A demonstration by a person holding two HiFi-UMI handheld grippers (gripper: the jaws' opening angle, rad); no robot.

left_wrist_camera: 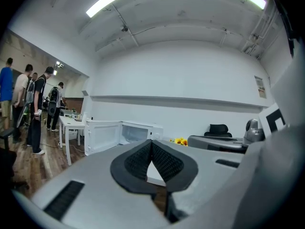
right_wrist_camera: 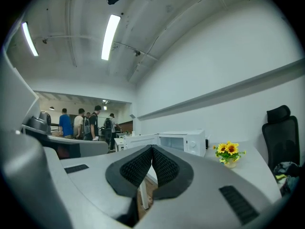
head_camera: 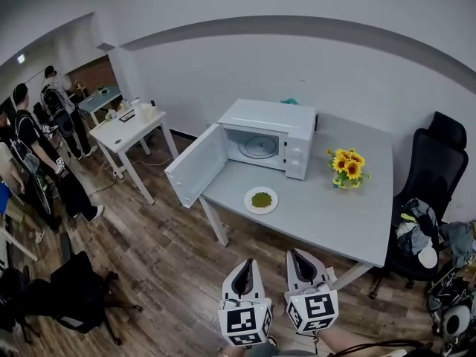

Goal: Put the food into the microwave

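- White microwave (head_camera: 271,136) stands on the grey desk (head_camera: 335,222), with its door (head_camera: 195,166) swung wide open.
- Green food (head_camera: 261,199) lies on a white plate (head_camera: 249,203) on the desk, just in front of the microwave and outside it.
- Your left gripper (head_camera: 244,268) has its jaws together and empty, over the wooden floor (head_camera: 163,259) and short of the desk.
- Your right gripper (head_camera: 297,257) sits beside it, jaws likewise together and empty.
- Sunflowers (head_camera: 346,167) stand beside the microwave, apart from the plate.

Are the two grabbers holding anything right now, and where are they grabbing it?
Nothing is held. The left gripper and right gripper are both shut with nothing between their jaws.
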